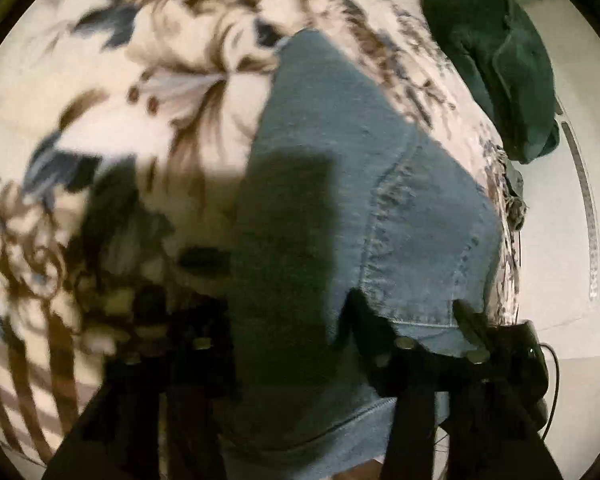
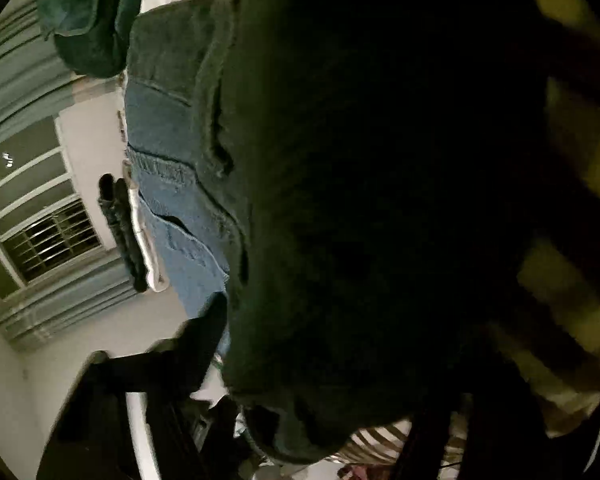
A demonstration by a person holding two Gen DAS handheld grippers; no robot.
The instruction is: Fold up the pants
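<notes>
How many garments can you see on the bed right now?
2. The blue jeans lie across the floral blanket at the tools; a dark green garment sits bunched at the far edge. More may be hidden.

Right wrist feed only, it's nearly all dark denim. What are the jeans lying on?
Observer: The left wrist view shows the jeans spread on a floral blanket.
Operator: Left tool status?
Observer: The left tool is low over the denim with its fingers wide apart and fabric between them.
Operator: Any edge near it?
Observer: Yes, a stitched hem runs just by its right finger.
</notes>
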